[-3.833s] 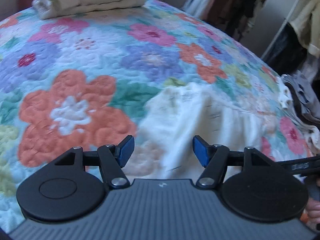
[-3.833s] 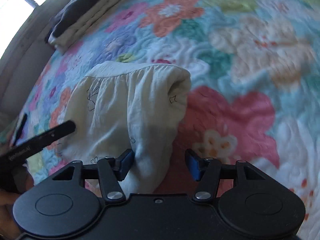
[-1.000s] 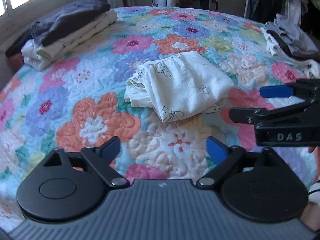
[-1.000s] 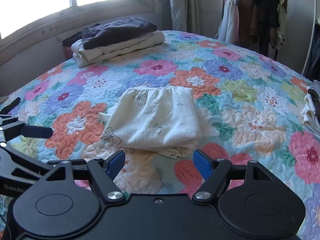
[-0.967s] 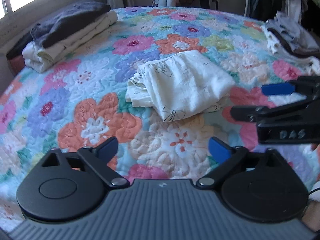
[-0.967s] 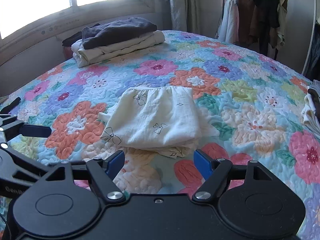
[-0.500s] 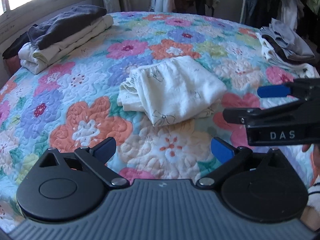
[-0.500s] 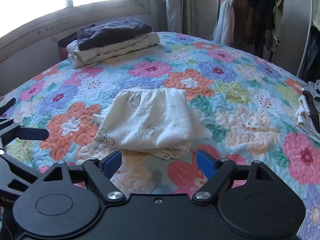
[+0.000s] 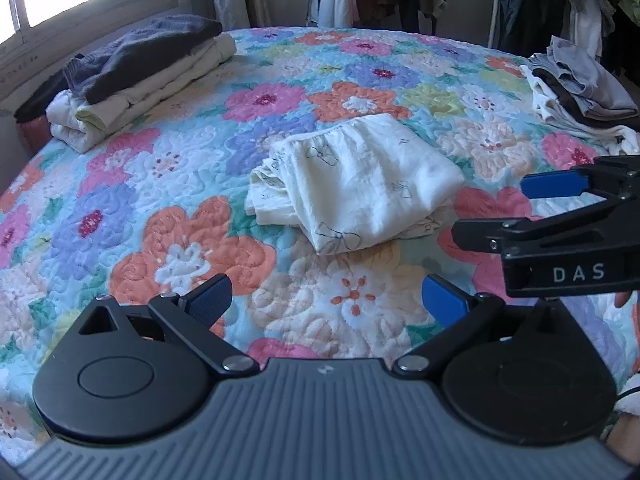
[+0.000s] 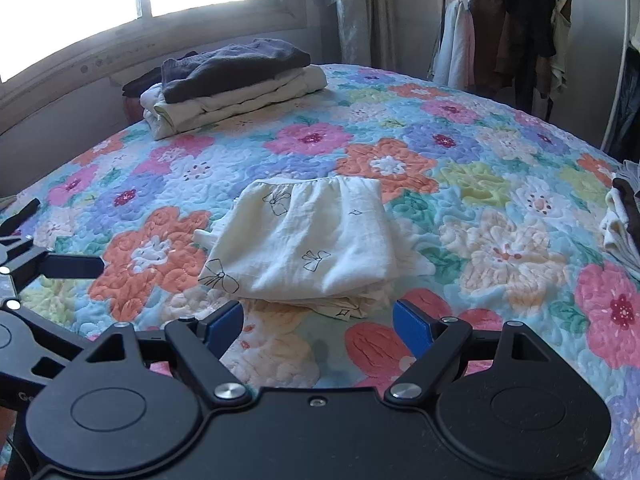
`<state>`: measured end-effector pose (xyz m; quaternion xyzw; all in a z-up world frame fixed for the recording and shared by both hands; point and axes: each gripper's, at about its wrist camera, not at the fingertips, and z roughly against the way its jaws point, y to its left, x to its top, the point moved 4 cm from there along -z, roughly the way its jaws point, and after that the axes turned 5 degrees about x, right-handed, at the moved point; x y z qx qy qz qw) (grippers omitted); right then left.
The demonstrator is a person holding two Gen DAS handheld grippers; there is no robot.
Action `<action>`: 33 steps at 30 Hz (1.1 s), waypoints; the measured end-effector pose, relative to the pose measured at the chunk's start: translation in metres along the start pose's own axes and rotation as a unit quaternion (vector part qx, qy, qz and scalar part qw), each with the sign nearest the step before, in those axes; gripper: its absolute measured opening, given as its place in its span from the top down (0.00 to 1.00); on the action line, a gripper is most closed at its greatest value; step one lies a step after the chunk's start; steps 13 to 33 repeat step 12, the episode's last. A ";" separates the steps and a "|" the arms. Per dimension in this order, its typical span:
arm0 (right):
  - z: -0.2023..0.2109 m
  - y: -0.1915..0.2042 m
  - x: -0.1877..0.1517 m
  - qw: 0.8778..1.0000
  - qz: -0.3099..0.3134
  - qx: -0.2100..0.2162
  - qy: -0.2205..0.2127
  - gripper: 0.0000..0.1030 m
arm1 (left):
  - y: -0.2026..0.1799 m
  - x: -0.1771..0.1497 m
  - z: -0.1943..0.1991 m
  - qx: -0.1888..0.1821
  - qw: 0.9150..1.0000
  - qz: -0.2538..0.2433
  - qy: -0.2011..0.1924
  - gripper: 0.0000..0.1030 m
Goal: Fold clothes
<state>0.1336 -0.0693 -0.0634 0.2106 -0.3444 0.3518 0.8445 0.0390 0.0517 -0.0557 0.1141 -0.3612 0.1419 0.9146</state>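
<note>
A cream garment with small black bow prints [image 9: 356, 188] [image 10: 312, 240] lies folded into a thick bundle in the middle of the flowered quilt [image 9: 160, 208] [image 10: 500, 208]. My left gripper [image 9: 326, 300] hovers open over the quilt, well short of the bundle, holding nothing. My right gripper [image 10: 318, 322] is open too, just in front of the bundle's near edge and apart from it. The right gripper's black frame [image 9: 568, 216] shows at the right of the left wrist view. The left gripper's frame [image 10: 36, 276] shows at the left edge of the right wrist view.
A stack of folded clothes with a dark grey top [image 9: 136, 76] [image 10: 236, 80] sits at the far left of the bed under the window. A loose heap of clothes [image 9: 580, 92] [image 10: 624, 220] lies at the right edge. Hanging garments on a rail [image 10: 516, 28] stand behind the bed.
Both grippers have drawn back and up from the cream garment, which they let go earlier and now lies folded. Over the last second both views pulled slightly further away.
</note>
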 end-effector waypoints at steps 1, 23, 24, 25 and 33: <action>0.000 0.000 0.000 1.000 0.001 0.001 0.000 0.17 | 0.000 0.000 0.000 0.005 1.000 -0.002 -0.001 0.00; 0.001 0.006 0.000 1.000 0.015 0.004 -0.006 0.17 | 0.005 -0.003 -0.003 0.018 1.000 -0.001 0.009 0.00; 0.001 0.006 0.000 1.000 0.015 0.004 -0.006 0.17 | 0.005 -0.003 -0.003 0.018 1.000 -0.001 0.009 0.00; 0.001 0.006 0.000 1.000 0.015 0.004 -0.006 0.17 | 0.005 -0.003 -0.003 0.018 1.000 -0.001 0.009 0.00; 0.001 0.006 0.000 1.000 0.015 0.004 -0.006 0.17 | 0.005 -0.003 -0.003 0.018 1.000 -0.001 0.009 0.00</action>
